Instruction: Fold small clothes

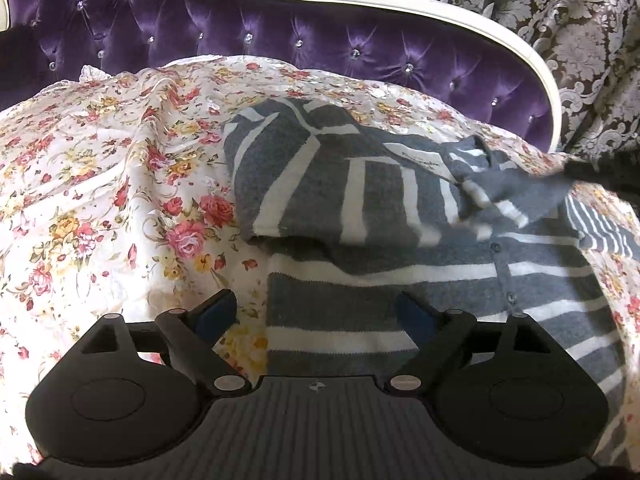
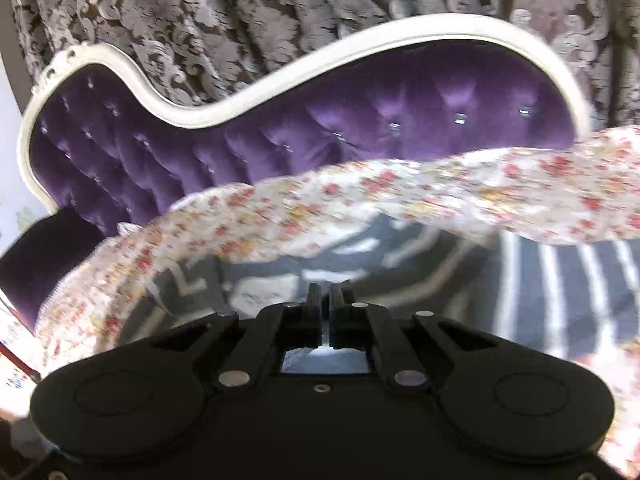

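A grey cardigan (image 1: 360,208) with white stripes and a button row lies on a floral sheet (image 1: 100,168); its left part is folded inward. My left gripper (image 1: 314,300) hovers open over the cardigan's near left edge, nothing between its fingers. At the right, a flap of the cardigan is pulled up, blurred, toward a dark shape at the frame edge, my right gripper (image 1: 600,176). In the right wrist view the right gripper (image 2: 325,292) has its jaws together just above the blurred cardigan (image 2: 560,280); the pinched cloth itself is hidden by the fingers.
The floral sheet (image 2: 320,200) covers the seat of a purple tufted sofa (image 1: 240,24) with a white curved frame (image 2: 240,104). A grey patterned curtain (image 1: 568,20) hangs behind it. Bare sheet lies to the left of the cardigan.
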The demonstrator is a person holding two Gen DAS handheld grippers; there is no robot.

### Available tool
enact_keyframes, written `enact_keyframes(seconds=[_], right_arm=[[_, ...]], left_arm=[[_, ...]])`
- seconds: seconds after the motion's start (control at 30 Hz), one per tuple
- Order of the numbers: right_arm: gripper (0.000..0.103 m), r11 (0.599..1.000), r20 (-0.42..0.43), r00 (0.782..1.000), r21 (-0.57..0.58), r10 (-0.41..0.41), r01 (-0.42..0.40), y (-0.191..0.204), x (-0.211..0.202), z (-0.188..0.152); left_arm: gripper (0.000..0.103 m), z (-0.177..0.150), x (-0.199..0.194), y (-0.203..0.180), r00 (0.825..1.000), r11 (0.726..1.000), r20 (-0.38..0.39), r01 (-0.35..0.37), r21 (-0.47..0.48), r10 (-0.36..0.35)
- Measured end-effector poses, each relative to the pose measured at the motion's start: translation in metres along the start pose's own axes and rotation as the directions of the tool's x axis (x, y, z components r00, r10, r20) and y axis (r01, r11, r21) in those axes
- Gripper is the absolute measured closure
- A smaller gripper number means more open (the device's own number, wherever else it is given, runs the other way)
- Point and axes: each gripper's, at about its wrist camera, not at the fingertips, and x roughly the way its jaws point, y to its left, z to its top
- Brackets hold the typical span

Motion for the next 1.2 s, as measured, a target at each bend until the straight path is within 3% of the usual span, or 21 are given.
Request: enact_keyframes(seconds=[0.17, 0.27, 0.43, 0.47, 0.57, 0.6, 0.8, 0.93, 1.03, 1.2], right_arm=[[0.094, 0.997, -0.088, 0.993, 0.003, -0.073, 0.074, -0.015, 0.007, -0.019], [0.094, 0.992, -0.13, 0.984, -0.057, -0.118, 0.112, -0.01, 0.014, -0.03], [0.09, 0.98, -0.1, 0.978, -0.102, -0.181, 0.171, -0.003, 0.011, -0.036], [0.084, 0.978, -0.082, 0.978, -0.097, -0.192, 0.184, -0.004, 0.009, -0.035], [0.047, 0.982, -0.026, 0.983, -0.06, -0.18, 0.179, -0.009, 0.002, -0.029], [0.044, 0.983, -0.012, 0.984, -0.059, -0.176, 0.175, -0.008, 0.0, -0.029], [0.044, 0.98, 0.04, 0.988, -0.121, -0.152, 0.156, 0.006, 0.001, -0.032], [0.044, 0.983, 0.042, 0.99, -0.122, -0.132, 0.136, 0.005, 0.004, -0.033], [0.042, 0.984, 0.041, 0.99, -0.111, -0.135, 0.139, -0.004, 0.001, -0.031], [0.037, 0.987, 0.038, 0.987, -0.028, -0.155, 0.156, -0.037, -0.013, -0.026]], left_arm=[[0.016, 0.0, -0.001, 0.001, 1.0, 1.0, 0.0, -0.001, 0.002, 0.001], [0.016, 0.0, -0.001, 0.001, 1.0, 1.0, -0.001, 0.0, 0.005, 0.0], [0.016, 0.006, -0.013, 0.012, 0.999, 0.998, 0.051, 0.008, -0.064, -0.005], [0.016, 0.007, -0.015, 0.014, 0.998, 0.998, 0.061, -0.003, -0.069, 0.007], [0.016, 0.011, -0.021, 0.02, 0.995, 0.997, 0.096, -0.033, -0.072, 0.04], [0.016, 0.012, -0.022, 0.021, 0.993, 0.997, 0.105, -0.04, -0.074, 0.047], [0.016, 0.03, -0.013, 0.024, 0.982, 0.993, 0.159, -0.095, -0.071, 0.105], [0.016, 0.034, 0.0, 0.028, 0.983, 0.99, 0.135, -0.116, -0.076, 0.125], [0.016, 0.031, 0.012, 0.04, 0.983, 0.982, 0.073, -0.161, -0.101, 0.169], [0.016, 0.03, 0.015, 0.053, 0.986, 0.977, 0.055, -0.15, -0.15, 0.16]])
